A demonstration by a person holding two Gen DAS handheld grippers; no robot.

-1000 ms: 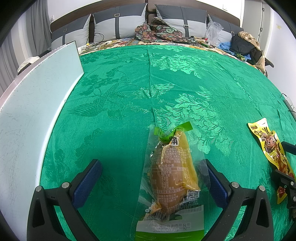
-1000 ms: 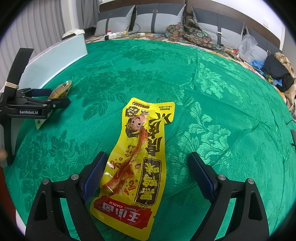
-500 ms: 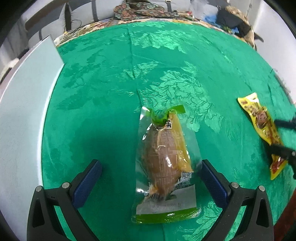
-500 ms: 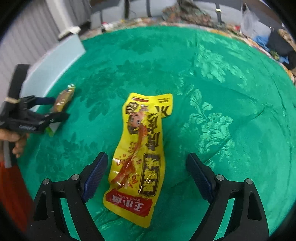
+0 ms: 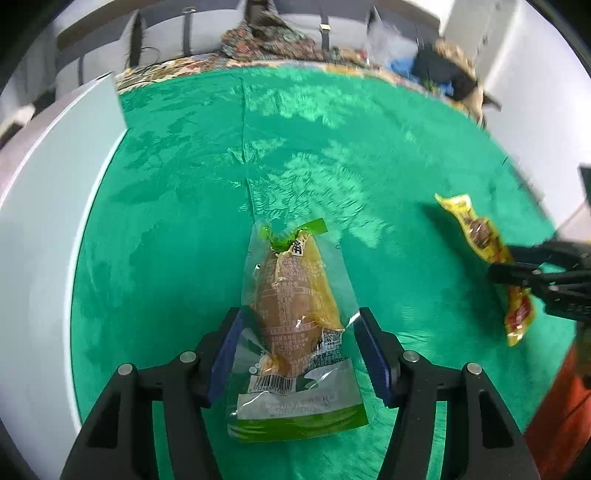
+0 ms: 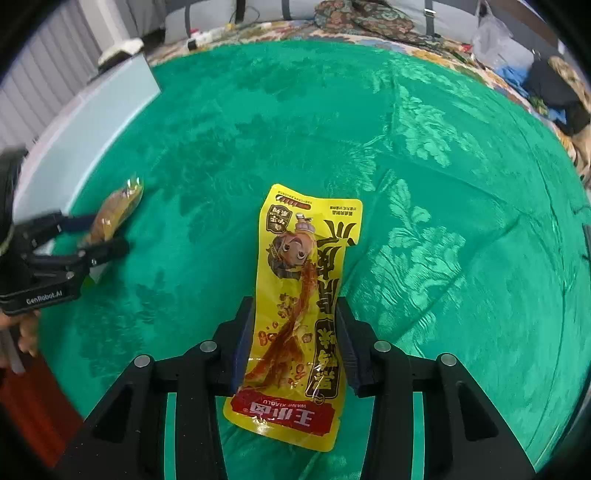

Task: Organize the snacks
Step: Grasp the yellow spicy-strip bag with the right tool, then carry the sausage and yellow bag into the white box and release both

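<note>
Both pairs of tongs stood wide open a second ago and have since drawn in around their packets. Left tongs (image 5: 299, 350) are closing, their blue pads at the clear edges of the vacuum-packed brown snack (image 5: 291, 317); the left pad touches the film, but on the right I cannot tell contact. That packet lies on the green bedspread (image 5: 184, 221), its green-labelled end nearest the camera, with a pale board (image 5: 48, 221) well off to its left. Right tongs (image 6: 295, 339) are closing too, pads pressed against both long sides of the yellow snack packet (image 6: 299, 302), whose red end points back toward the camera. It sits on the same bedspread, well apart from the brown snack. Pillows (image 5: 207, 33) line the headboard behind.
</note>
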